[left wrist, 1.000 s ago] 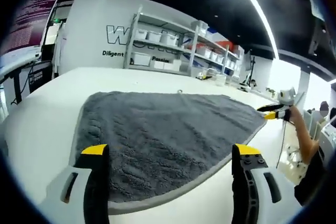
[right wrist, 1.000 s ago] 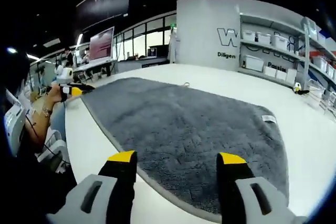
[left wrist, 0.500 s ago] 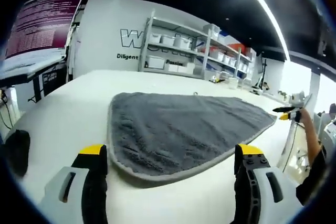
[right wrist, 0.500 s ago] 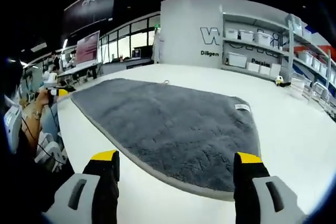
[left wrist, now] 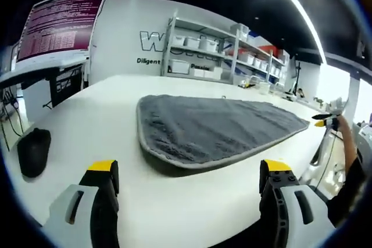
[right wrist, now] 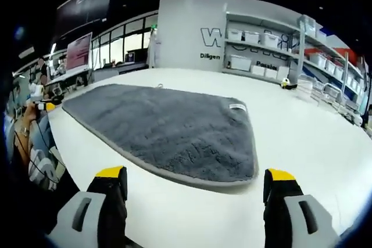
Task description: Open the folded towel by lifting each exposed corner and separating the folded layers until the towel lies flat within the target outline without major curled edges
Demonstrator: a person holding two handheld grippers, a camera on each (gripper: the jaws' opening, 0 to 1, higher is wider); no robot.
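Now both sets of jaws spread wide, empty. Towel [left wrist: 216, 129] flat on surface [left wrist: 87, 120] at 12 o'clock of left gripper [left wrist: 189, 169], right gripper [right wrist: 195, 176]; both well apart from it, neither clearly nearer.

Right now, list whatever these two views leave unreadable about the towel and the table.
- Target outline: no marking can be made out on the table in either view.
- Towel far corners: in the left gripper view, too small and foreshortened to judge curl.
- Towel tag: print too small, right gripper view.
- Wall lettering: cut off by the shelving.
- Dark object on the table: too dim to identify.
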